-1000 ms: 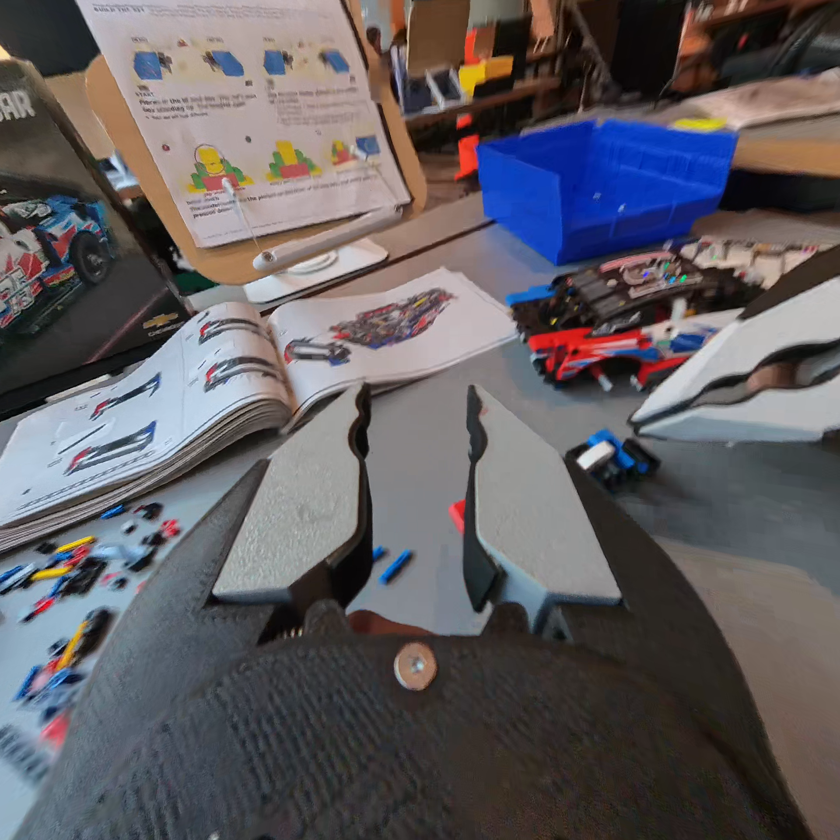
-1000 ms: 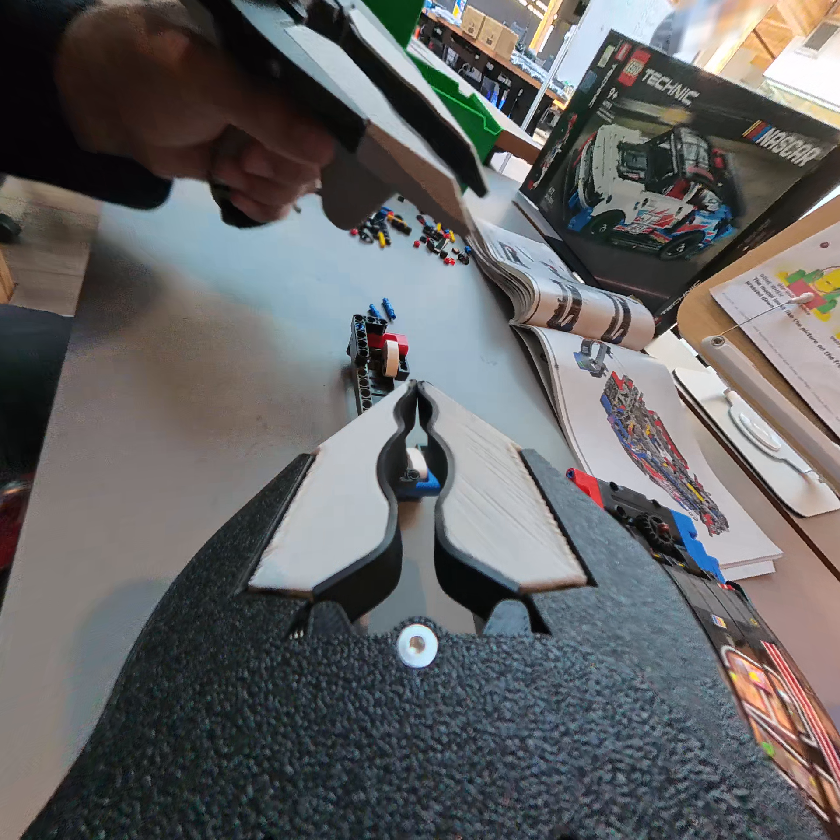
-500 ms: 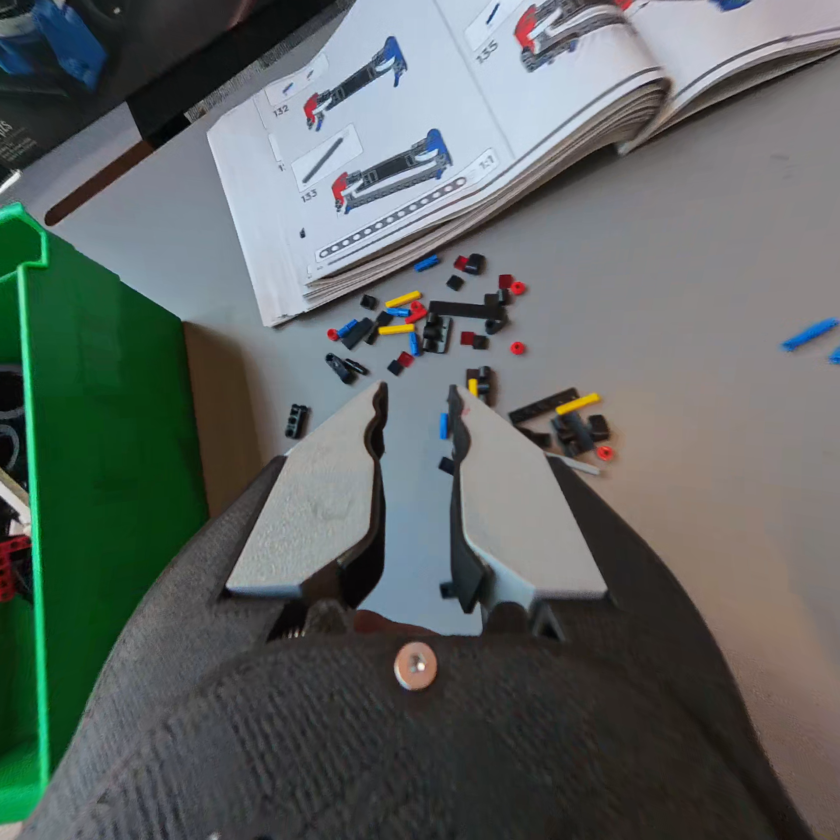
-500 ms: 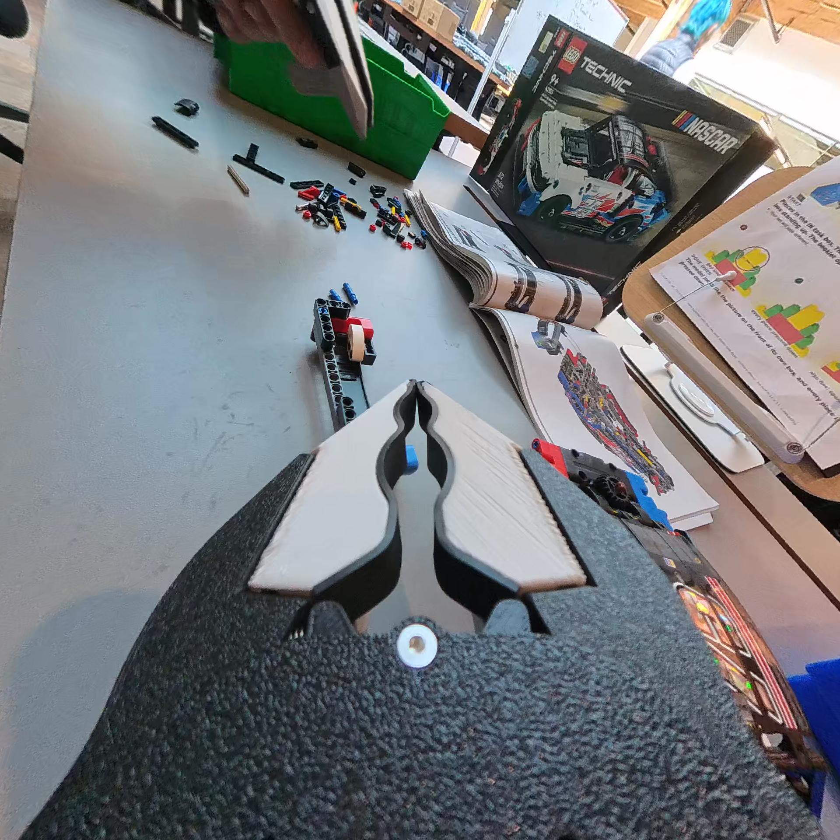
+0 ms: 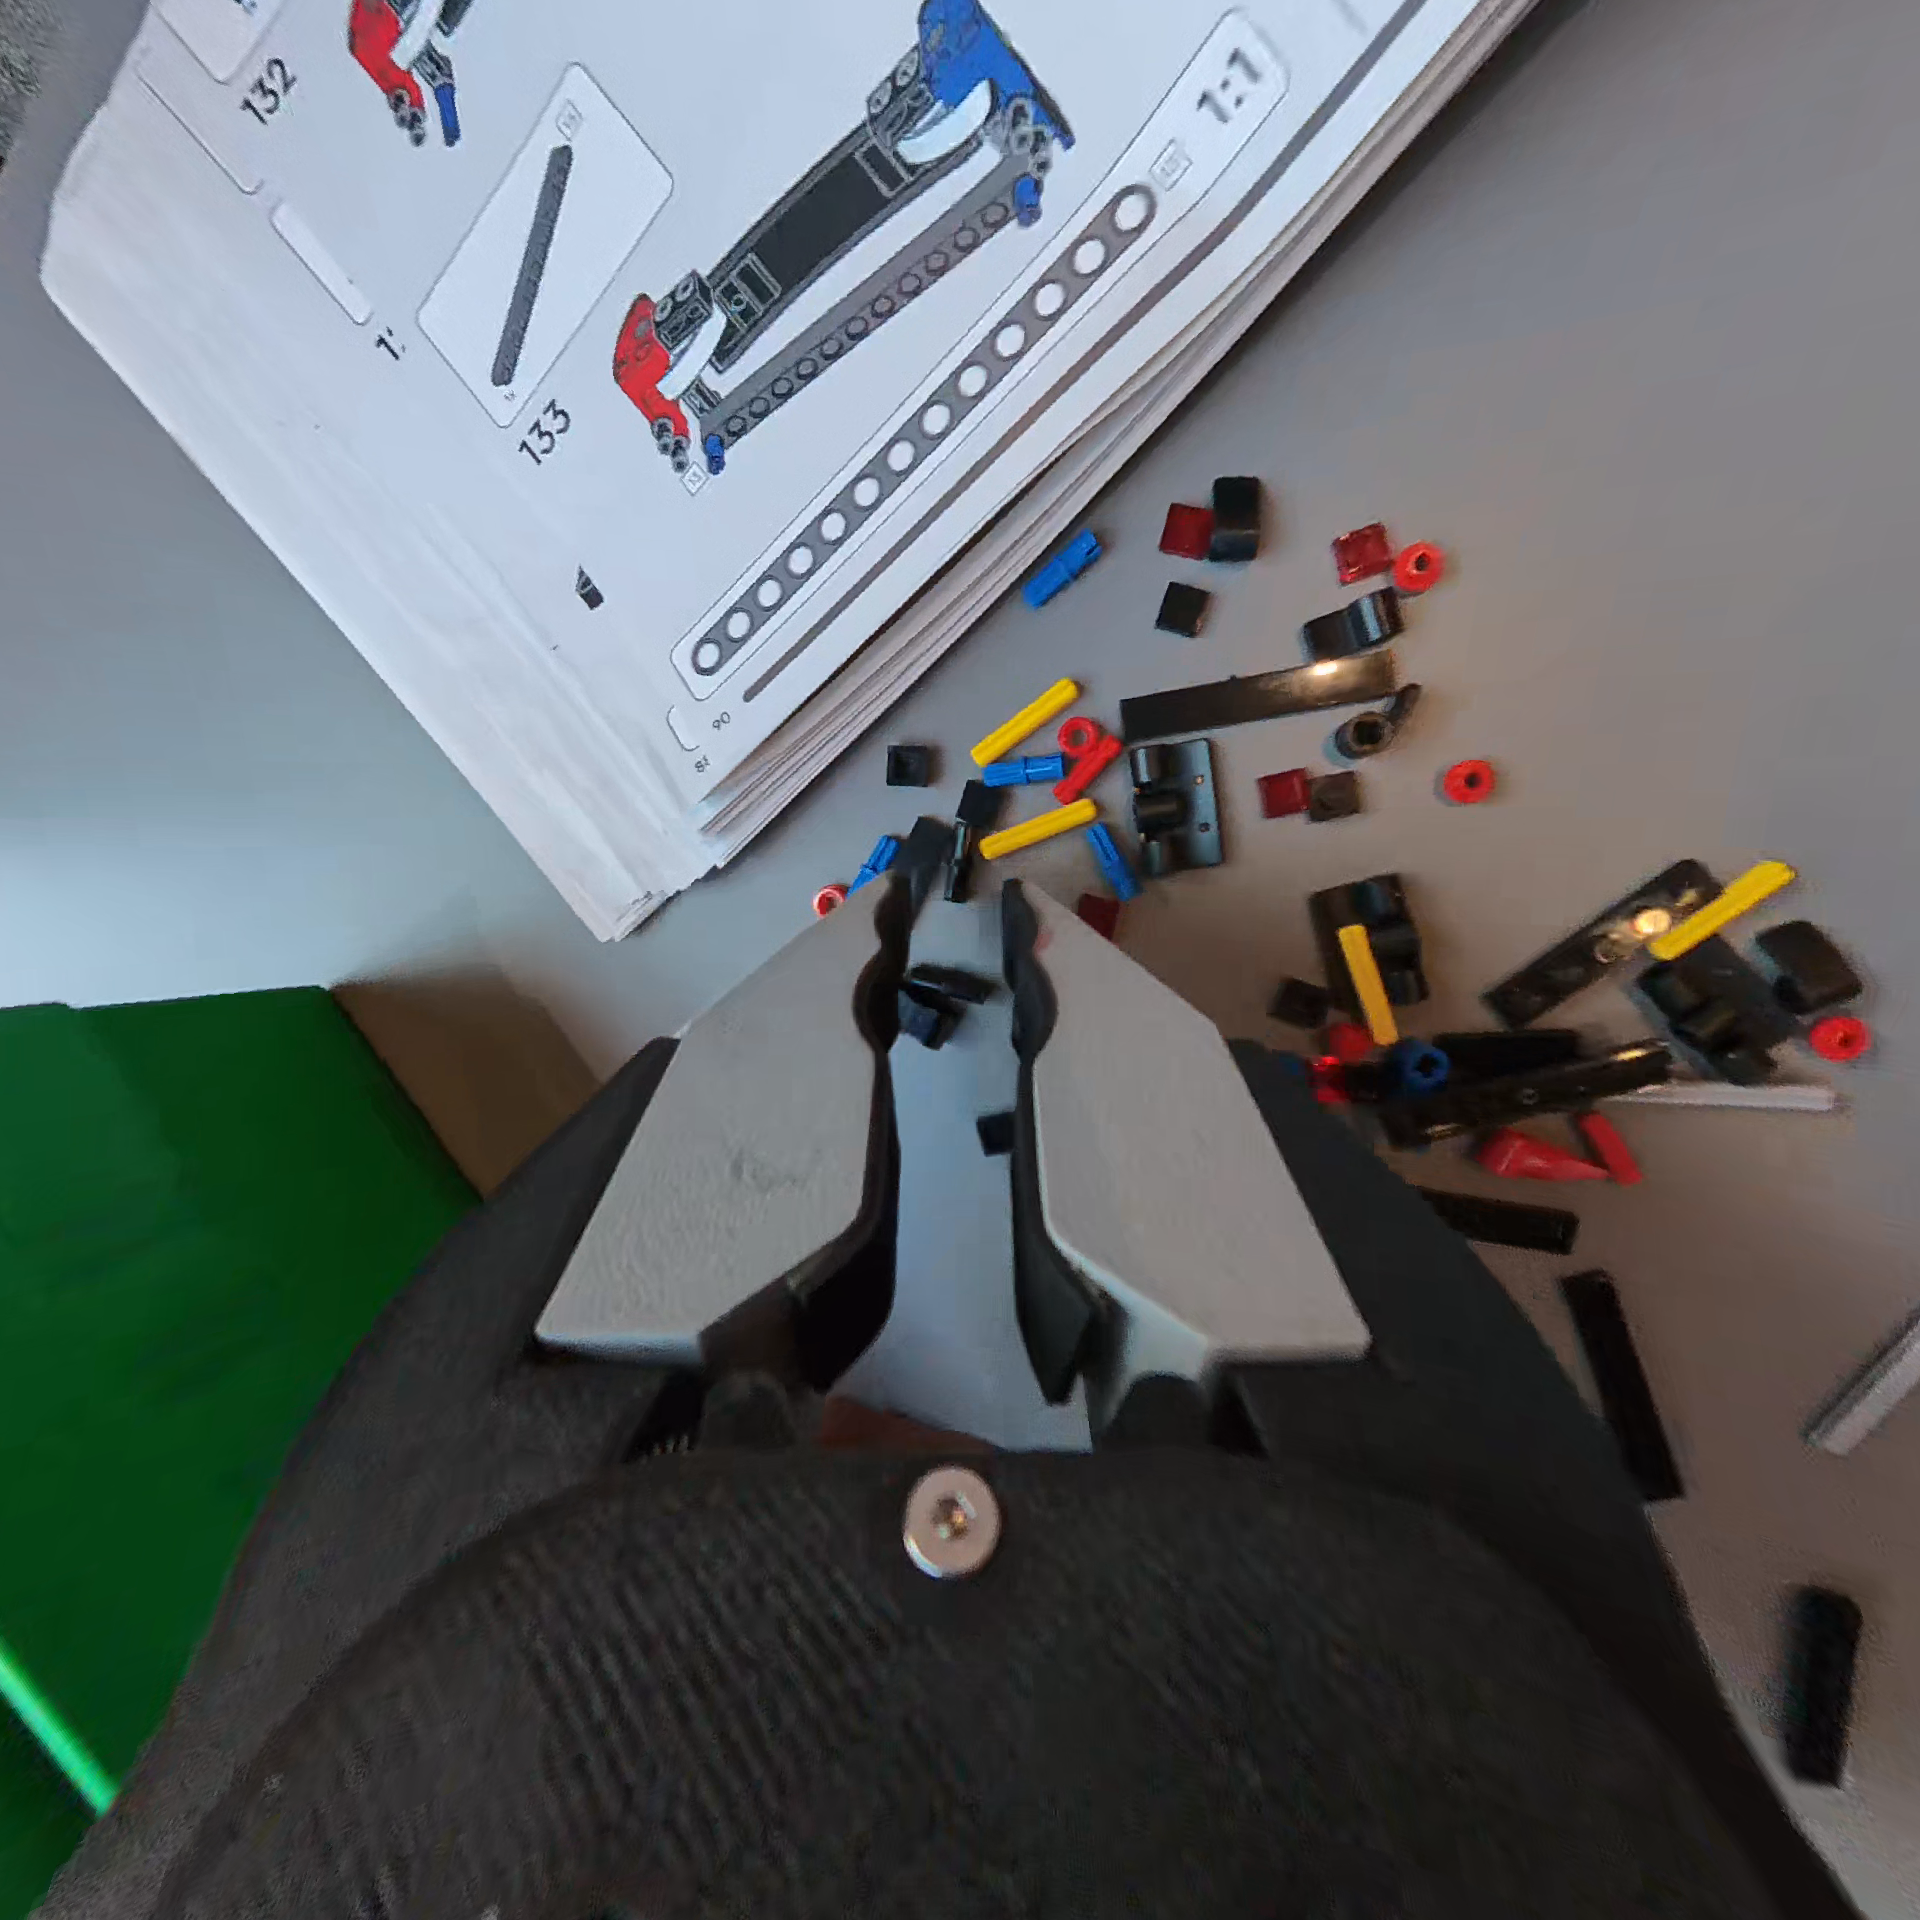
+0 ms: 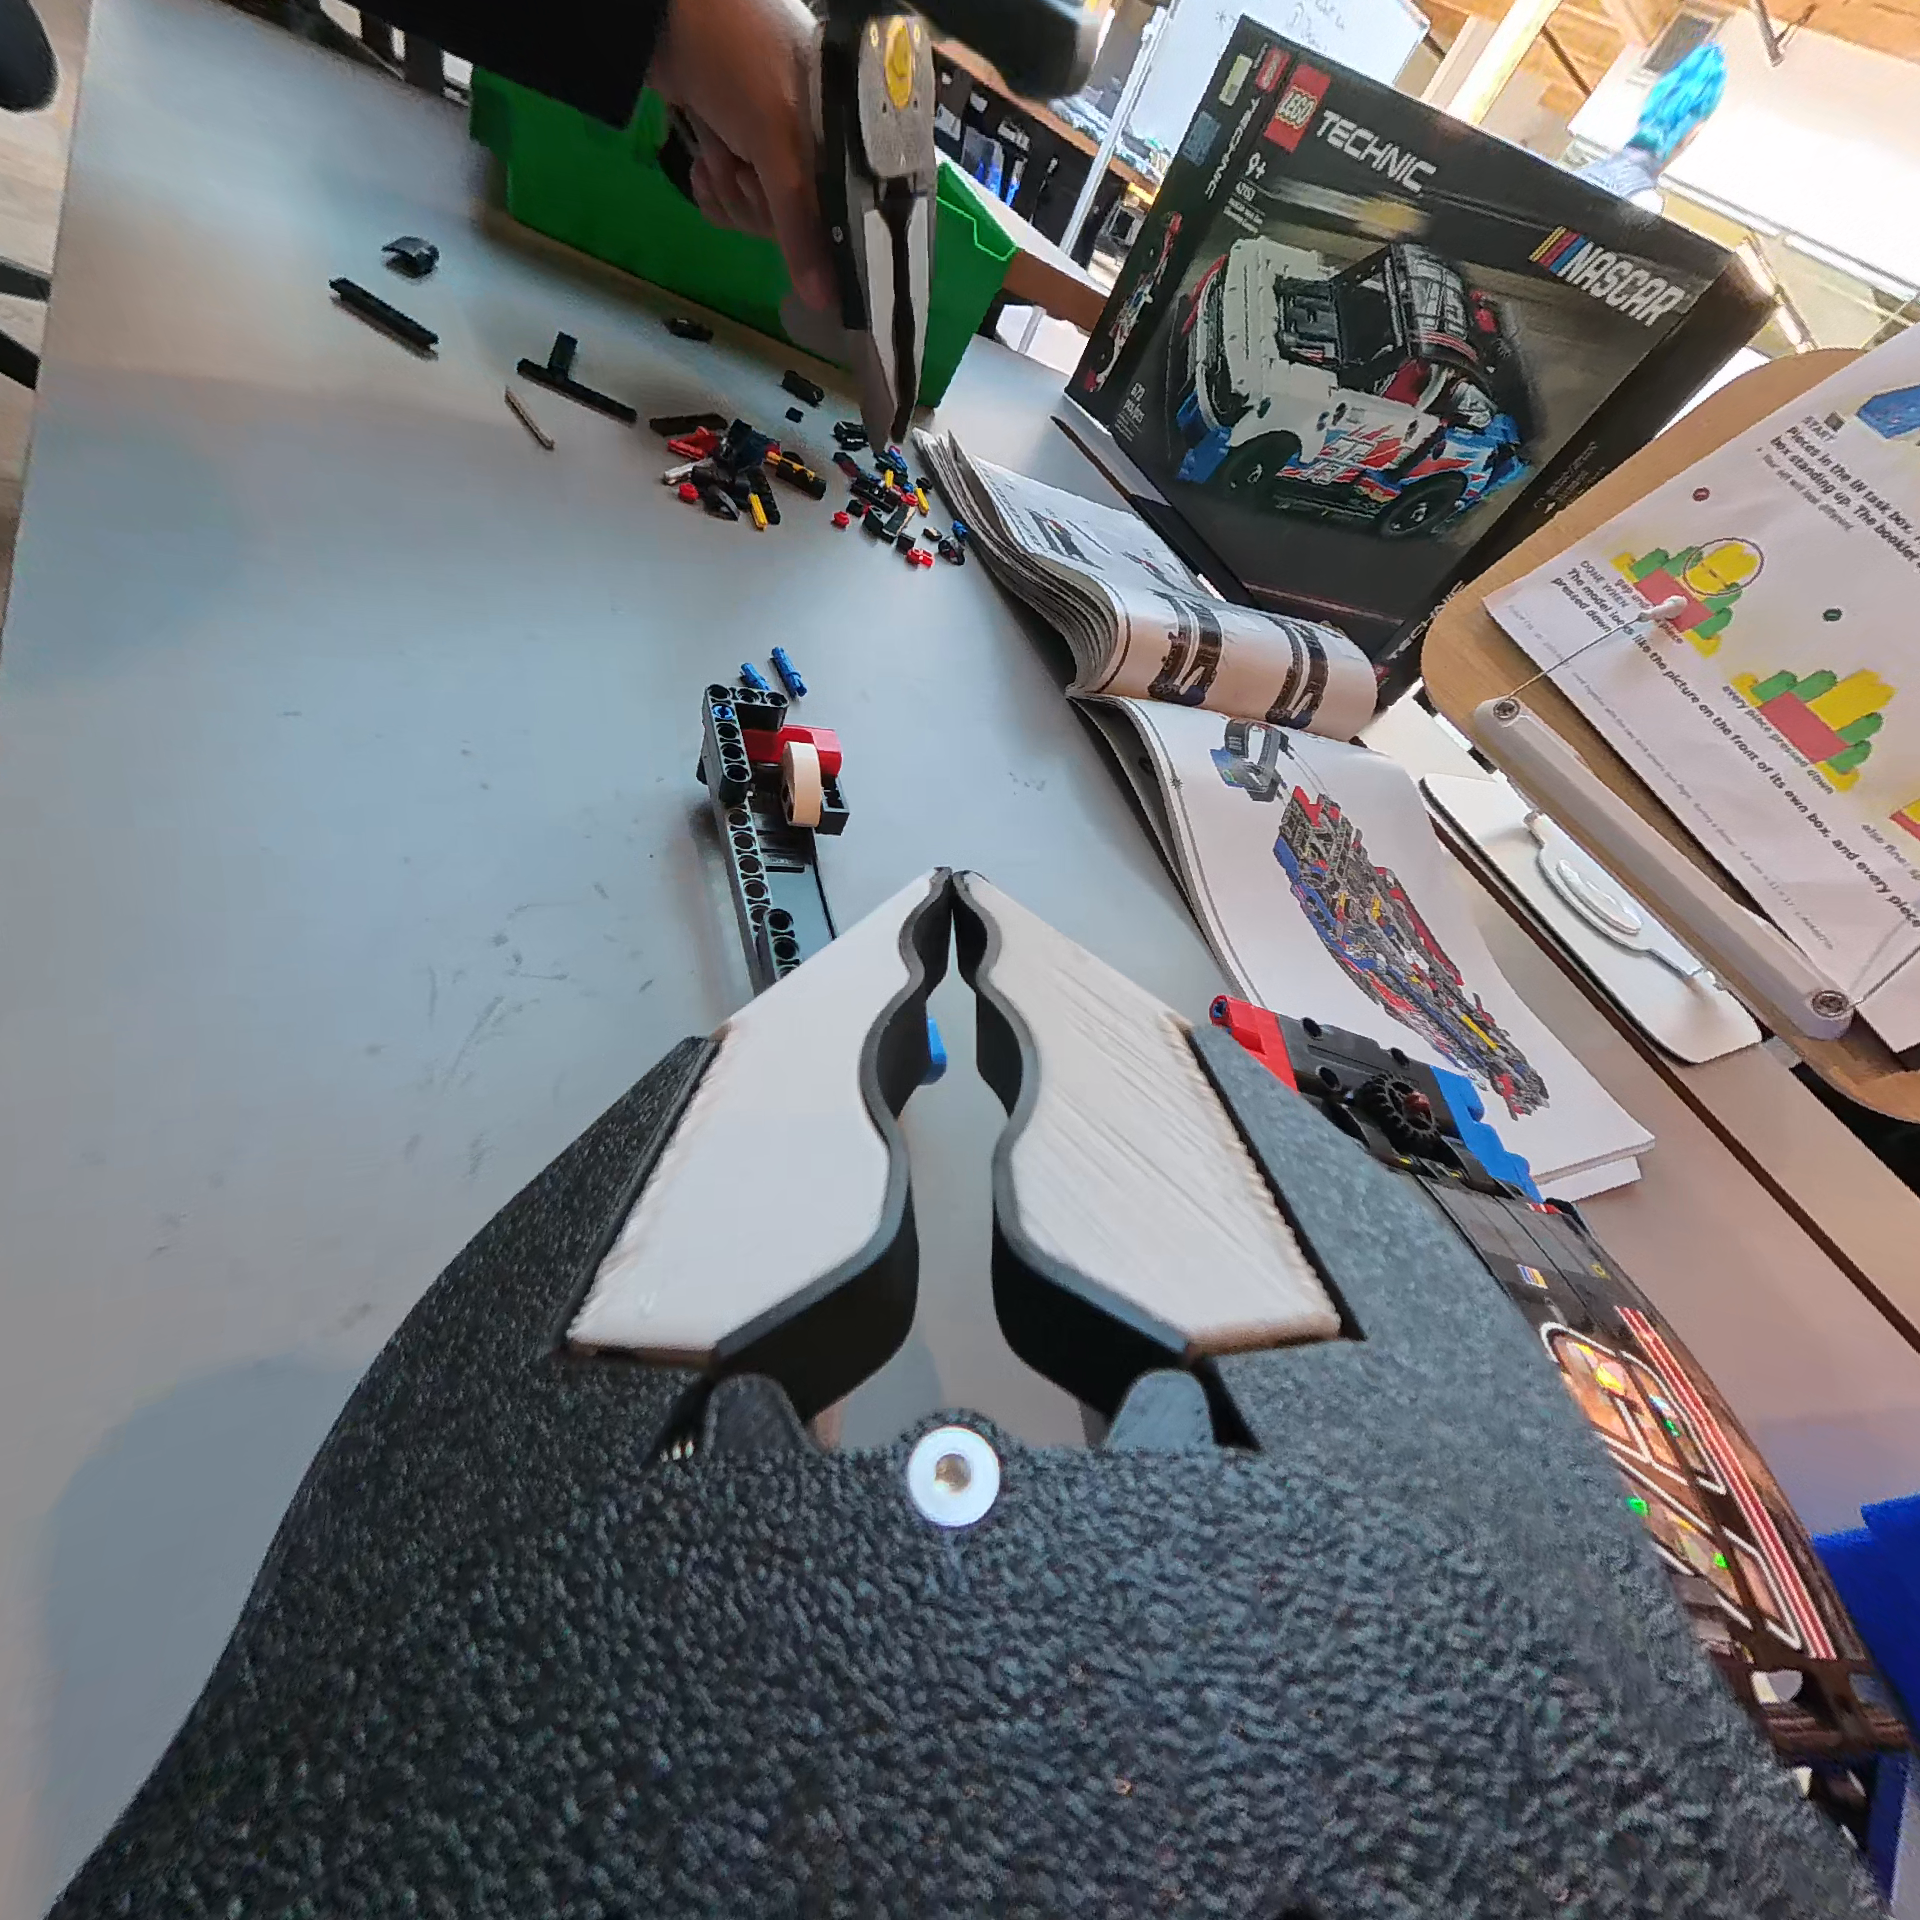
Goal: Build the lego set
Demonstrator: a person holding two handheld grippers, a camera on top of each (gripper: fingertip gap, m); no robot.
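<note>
My left gripper (image 5: pixel 956 904) is open by a narrow gap, tips down at the near edge of a scatter of small loose pieces (image 5: pixel 1174 800) beside the open instruction booklet (image 5: pixel 520 416). A small black piece (image 5: pixel 940 1003) lies on the table between its fingers. In the right wrist view a hand holds this gripper (image 6: pixel 894 426) upright over the pieces (image 6: pixel 831 488). My right gripper (image 6: pixel 951 883) is shut, tips touching, above the near end of a long black beam sub-assembly (image 6: pixel 769 790) with a red and white end. A blue bit (image 6: pixel 935 1039) shows behind the tips.
A green bin (image 5: pixel 156 1247) stands left of the left gripper and shows at the table's far end (image 6: pixel 623 208). The booklet (image 6: pixel 1143 623), the set's box (image 6: pixel 1403 312), a clip stand with a sheet (image 6: pixel 1714 675) and the partly built car (image 6: pixel 1403 1122) line the right side. Tip to tip, the grippers are about 40 centimetres apart.
My left gripper swung from the table's middle to the loose pieces, came down close to them and narrowed. My right gripper stayed shut near the sub-assembly, shifting slightly.
</note>
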